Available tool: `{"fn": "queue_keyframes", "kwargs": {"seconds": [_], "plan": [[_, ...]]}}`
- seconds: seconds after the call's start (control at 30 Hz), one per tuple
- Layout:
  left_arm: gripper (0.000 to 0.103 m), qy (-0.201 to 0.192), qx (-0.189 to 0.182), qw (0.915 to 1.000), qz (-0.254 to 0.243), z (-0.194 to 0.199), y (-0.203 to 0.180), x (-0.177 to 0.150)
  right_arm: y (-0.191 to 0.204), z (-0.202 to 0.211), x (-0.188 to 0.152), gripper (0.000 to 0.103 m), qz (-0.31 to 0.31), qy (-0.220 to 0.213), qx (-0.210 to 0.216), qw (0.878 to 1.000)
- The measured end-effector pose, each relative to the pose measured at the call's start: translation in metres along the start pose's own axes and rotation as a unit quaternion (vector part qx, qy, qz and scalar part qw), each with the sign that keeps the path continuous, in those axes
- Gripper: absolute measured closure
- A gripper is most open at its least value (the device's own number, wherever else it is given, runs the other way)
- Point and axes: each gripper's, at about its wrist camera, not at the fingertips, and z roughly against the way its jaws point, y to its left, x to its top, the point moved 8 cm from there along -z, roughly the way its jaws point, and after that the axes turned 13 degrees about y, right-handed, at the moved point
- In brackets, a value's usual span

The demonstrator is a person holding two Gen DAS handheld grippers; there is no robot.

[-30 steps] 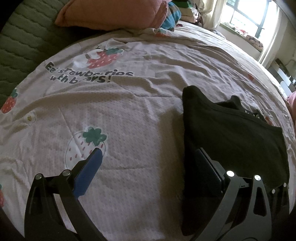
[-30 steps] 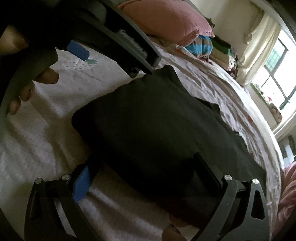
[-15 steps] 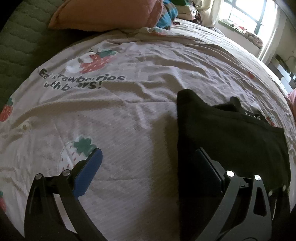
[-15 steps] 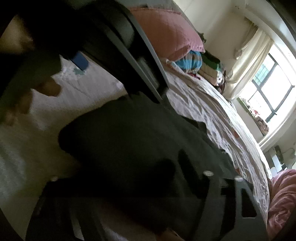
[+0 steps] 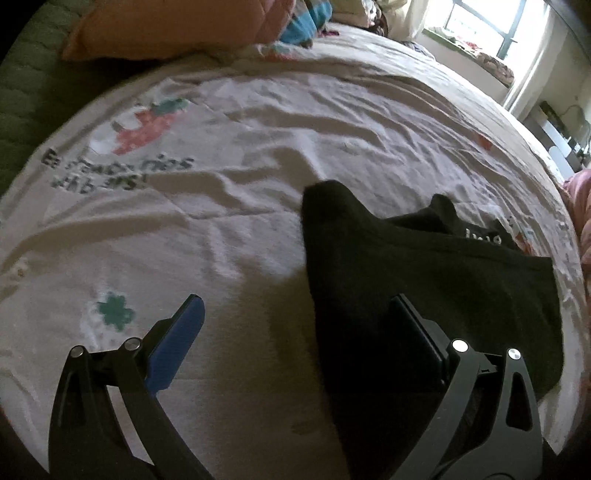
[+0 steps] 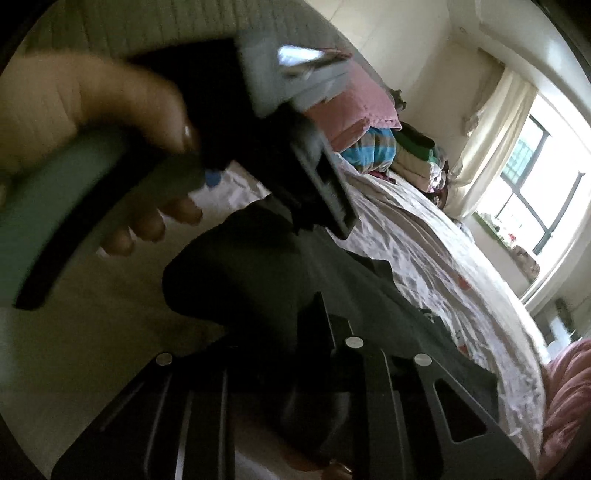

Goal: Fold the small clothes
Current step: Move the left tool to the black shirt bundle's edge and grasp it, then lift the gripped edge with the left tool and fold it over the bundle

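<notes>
A black garment (image 5: pixel 424 280) lies partly folded on the strawberry-print bed sheet (image 5: pixel 221 184). My left gripper (image 5: pixel 295 325) is open just above the sheet; its right finger sits over the garment's left part and its blue-padded left finger (image 5: pixel 177 339) over bare sheet. In the right wrist view the same garment (image 6: pixel 251 280) fills the middle. My right gripper (image 6: pixel 291 343) has closed its jaws on the garment's near edge. The hand holding the left gripper (image 6: pixel 110 147) is close in front, blurred.
A pink pillow (image 5: pixel 177 26) and a stack of folded clothes (image 6: pixel 388 147) lie at the head of the bed. A green quilted headboard (image 5: pixel 26 92) is at the left. A window (image 6: pixel 535 192) is at the right. A pink blanket (image 6: pixel 565 398) lies at the bed's right edge.
My right gripper went from open around the garment's edge to shut on it. The left gripper shifted forward slightly and stayed open.
</notes>
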Motion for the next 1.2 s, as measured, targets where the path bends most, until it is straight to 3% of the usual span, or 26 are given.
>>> {"fn": "queue_keyframes", "kwargs": {"seconds": [0.2, 0.3, 0.4, 0.47, 0.57, 1.2], "plan": [[0.010, 0.017, -0.067, 0.9975, 0.012, -0.006, -0.018, 0.004, -0.021, 0.015, -0.004, 0.085, -0.041, -0.015, 0.033, 0.998], [0.012, 0.016, -0.086, 0.9961, 0.012, -0.002, -0.029, 0.004, -0.035, 0.022, -0.007, 0.086, -0.058, -0.026, 0.027, 0.998], [0.038, 0.014, -0.110, 0.9939, -0.003, 0.004, -0.047, 0.005, -0.042, 0.029, -0.013, 0.086, -0.074, -0.025, 0.035, 0.996], [0.063, 0.014, -0.129, 0.9915, -0.010, 0.008, -0.059, 0.004, -0.045, 0.033, -0.016, 0.086, -0.082, -0.025, 0.037, 0.996], [0.080, 0.002, -0.137, 0.9902, -0.027, 0.020, -0.075, 0.003, -0.049, 0.038, -0.020, 0.086, -0.094, -0.027, 0.039, 0.994], [0.084, -0.048, -0.129, 0.9858, -0.096, 0.084, -0.146, -0.007, -0.091, 0.093, -0.048, 0.086, -0.158, -0.071, 0.021, 0.985]]}}
